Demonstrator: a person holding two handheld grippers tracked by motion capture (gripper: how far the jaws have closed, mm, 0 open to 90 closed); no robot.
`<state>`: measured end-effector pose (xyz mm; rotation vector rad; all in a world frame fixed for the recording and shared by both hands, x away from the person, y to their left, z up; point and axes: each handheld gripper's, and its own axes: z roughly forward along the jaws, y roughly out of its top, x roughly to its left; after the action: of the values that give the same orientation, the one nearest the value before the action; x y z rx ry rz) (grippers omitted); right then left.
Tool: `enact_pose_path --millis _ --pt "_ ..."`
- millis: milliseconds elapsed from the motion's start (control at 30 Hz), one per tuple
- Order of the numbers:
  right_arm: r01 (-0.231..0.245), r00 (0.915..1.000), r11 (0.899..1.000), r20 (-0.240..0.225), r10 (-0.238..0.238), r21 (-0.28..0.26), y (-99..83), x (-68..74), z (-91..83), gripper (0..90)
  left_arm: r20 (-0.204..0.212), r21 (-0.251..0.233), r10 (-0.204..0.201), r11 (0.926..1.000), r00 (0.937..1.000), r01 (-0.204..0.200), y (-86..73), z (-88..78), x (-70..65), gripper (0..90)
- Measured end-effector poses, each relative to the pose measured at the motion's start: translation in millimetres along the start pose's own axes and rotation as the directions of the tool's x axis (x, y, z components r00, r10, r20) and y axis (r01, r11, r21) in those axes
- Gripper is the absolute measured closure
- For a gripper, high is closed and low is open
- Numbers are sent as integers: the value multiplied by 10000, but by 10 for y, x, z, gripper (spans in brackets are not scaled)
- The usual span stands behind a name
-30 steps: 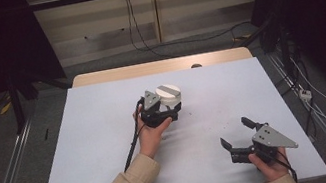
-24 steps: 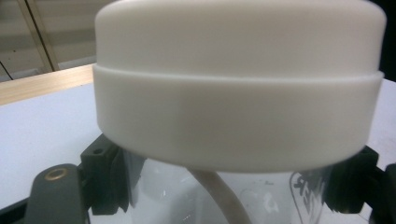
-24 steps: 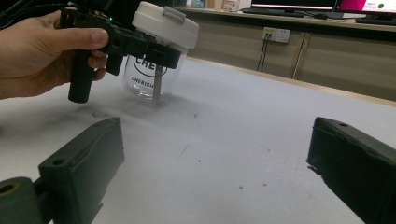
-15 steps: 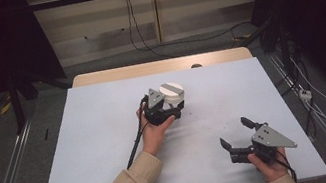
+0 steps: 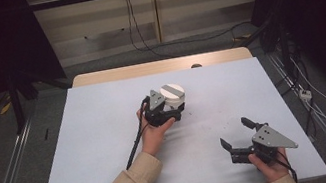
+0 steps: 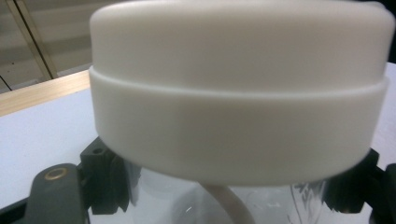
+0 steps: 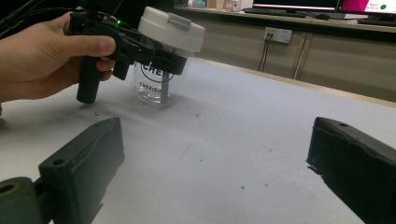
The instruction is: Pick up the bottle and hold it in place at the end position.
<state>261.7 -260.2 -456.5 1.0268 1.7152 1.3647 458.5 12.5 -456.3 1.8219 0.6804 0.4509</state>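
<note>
A clear jar (image 5: 172,93) with a white lid stands on the white table (image 5: 105,147), near its middle. My left gripper (image 5: 175,108) is shut on the jar's clear body just under the lid, with one jaw on each side. In the left gripper view the jar's lid (image 6: 238,93) is very close and the black jaws flank the glass below it. The right gripper view shows the jar (image 7: 161,70) at upper left, with the left gripper (image 7: 154,56) clamped on it and a hand behind. My right gripper (image 5: 237,133) rests open near the front right of the table, nothing between its jaws (image 7: 217,135).
A wooden strip (image 5: 156,67) runs along the table's far edge. Small dark specks (image 5: 213,126) dot the surface between the grippers. Cables (image 5: 315,100) and a socket lie on the floor to the right, and metal rails run along both sides.
</note>
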Motion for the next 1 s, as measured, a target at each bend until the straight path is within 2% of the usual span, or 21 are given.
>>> enact_pose_path --millis 267,367,533,600,633,767,1000 --pt "33 10000 10000 -79 -33 51 1 20 14 34 302 212 109 9997 9995 -116 -27 -96 38 187" --pt "61 10000 10000 -74 -60 68 2 34 23 34 357 302 494 9983 9981 -505 -24 -106 23 186" --pt "62 9999 9999 -139 -61 97 1 51 29 33 294 141 205 9997 9994 -209 -62 -135 36 186" --pt "65 9999 9999 -135 -63 102 1 55 31 33 342 106 208 9997 9992 -211 -77 -149 45 186" --pt "67 9999 9999 -151 -66 95 2 57 33 34 330 91 30 10000 9995 -33 -84 -158 44 186" --pt "10 9998 9999 -193 -7 137 3 60 51 34 364 137 205 9997 9991 -210 -94 -175 48 186" --pt "-204 9995 9993 -234 212 314 9 74 125 34 364 62 84 9999 9993 -86 -108 -176 45 186"
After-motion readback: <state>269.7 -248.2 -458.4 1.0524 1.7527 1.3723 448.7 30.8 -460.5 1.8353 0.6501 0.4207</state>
